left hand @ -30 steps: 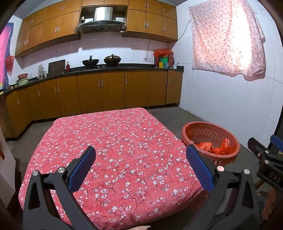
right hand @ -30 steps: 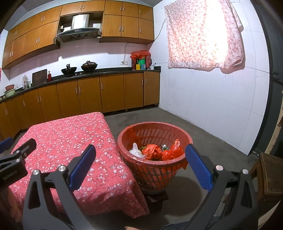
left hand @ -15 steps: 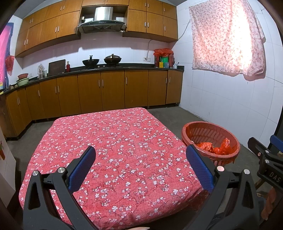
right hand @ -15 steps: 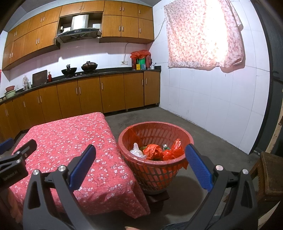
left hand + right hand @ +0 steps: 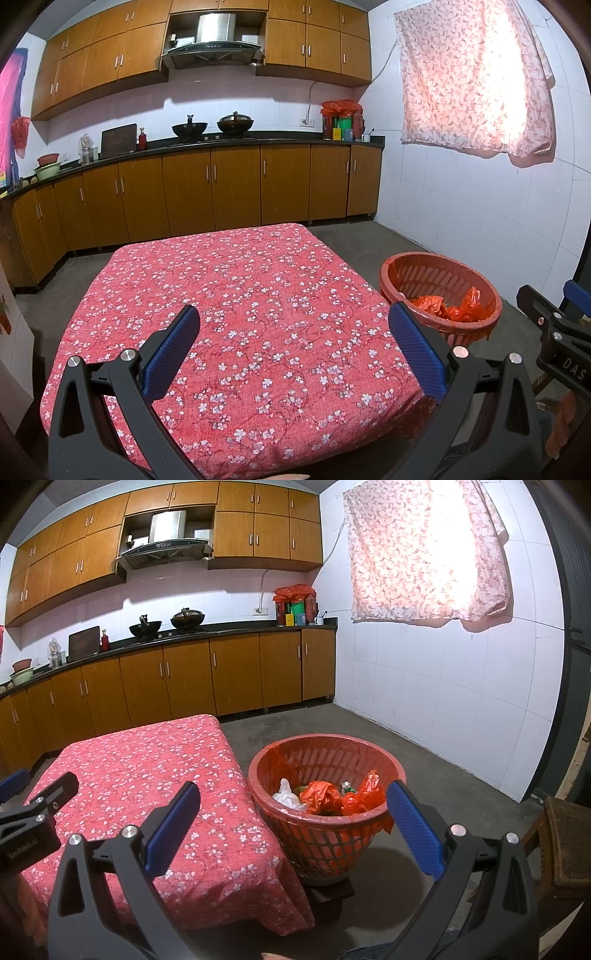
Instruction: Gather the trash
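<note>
A red slatted basket (image 5: 388, 762) stands on the floor right of the table, with red plastic bags (image 5: 321, 797) and a white bag (image 5: 286, 794) inside. It also shows in the left wrist view (image 5: 491, 291). My left gripper (image 5: 293, 325) is open and empty above the near part of the table (image 5: 229, 295). My right gripper (image 5: 293, 803) is open and empty, held above the near rim of the basket. The table has a red flowered cloth with nothing lying on it.
Brown cabinets and a dark counter (image 5: 221, 142) with woks run along the far wall. A white tiled wall (image 5: 461, 686) is to the right, with a flowered curtain (image 5: 424, 550). A wooden stool (image 5: 569, 838) stands at the far right. Bare concrete floor lies behind the basket.
</note>
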Motion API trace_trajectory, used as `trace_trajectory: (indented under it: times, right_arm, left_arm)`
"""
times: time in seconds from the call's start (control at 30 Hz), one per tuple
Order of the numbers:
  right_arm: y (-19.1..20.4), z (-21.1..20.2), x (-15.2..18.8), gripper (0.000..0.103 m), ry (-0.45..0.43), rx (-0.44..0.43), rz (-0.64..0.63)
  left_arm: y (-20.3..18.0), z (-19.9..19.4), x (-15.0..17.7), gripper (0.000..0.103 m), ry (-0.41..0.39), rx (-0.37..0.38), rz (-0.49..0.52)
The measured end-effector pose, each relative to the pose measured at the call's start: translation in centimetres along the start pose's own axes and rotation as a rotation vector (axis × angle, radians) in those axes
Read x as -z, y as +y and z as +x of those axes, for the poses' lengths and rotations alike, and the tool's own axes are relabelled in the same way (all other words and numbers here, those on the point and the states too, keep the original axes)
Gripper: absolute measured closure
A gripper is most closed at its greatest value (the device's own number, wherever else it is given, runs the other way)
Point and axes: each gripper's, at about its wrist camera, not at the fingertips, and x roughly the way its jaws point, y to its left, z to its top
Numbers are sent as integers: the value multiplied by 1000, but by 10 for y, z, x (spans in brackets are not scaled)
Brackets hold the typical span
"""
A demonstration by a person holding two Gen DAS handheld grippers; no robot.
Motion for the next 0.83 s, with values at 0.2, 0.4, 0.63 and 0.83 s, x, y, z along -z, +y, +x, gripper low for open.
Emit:
trace_trajectory:
  times: [0.2,0.4,0.63,0.83]
  right_arm:
    - [0,0,0,4,0,0,0]
    - [0,0,0,4,1,0,1]
    - [0,-1,0,4,0,0,0]
    - [0,0,0,4,0,0,1]
  left_arm:
    - [0,0,0,2,0,1,0]
    - [0,0,1,2,3,-1,0]
    - [2,0,6,2,8,-6,-2]
    - [3,1,8,2,14,-5,-5]
